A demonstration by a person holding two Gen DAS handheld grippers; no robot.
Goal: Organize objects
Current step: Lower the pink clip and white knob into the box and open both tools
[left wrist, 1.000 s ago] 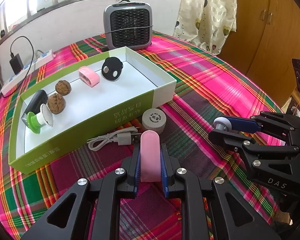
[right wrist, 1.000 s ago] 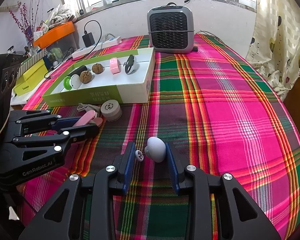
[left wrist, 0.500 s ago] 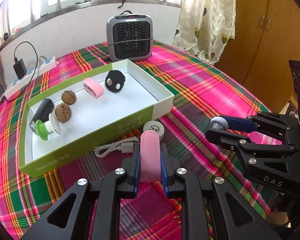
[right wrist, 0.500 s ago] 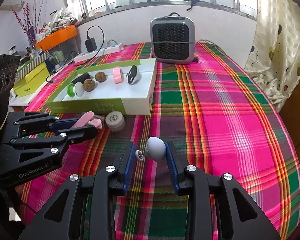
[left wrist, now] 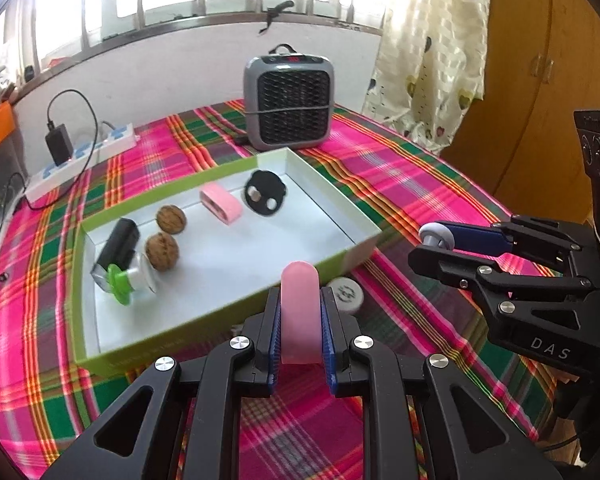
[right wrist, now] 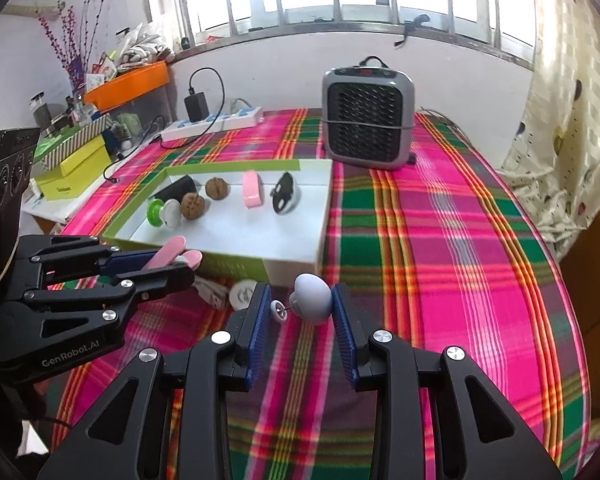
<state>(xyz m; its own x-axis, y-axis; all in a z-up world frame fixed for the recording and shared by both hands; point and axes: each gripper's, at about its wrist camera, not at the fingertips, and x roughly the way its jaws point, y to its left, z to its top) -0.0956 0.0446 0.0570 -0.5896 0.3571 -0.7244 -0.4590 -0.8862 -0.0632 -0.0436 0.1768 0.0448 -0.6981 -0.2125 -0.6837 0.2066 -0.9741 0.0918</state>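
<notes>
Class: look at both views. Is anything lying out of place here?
Yes: a round white cap and a white cable lie on the tablecloth outside the green box, while similar small items sit inside it.

Table's covered in a loud pink-and-green plaid cloth (right wrist: 440, 240). Sitting on it: a green-and-white box (left wrist: 352, 216), a small grey heater (left wrist: 288, 102) behind it, a white power strip (left wrist: 82, 156) far left, and a little round white lid (left wrist: 345, 293) just beside the box's front.
</notes>
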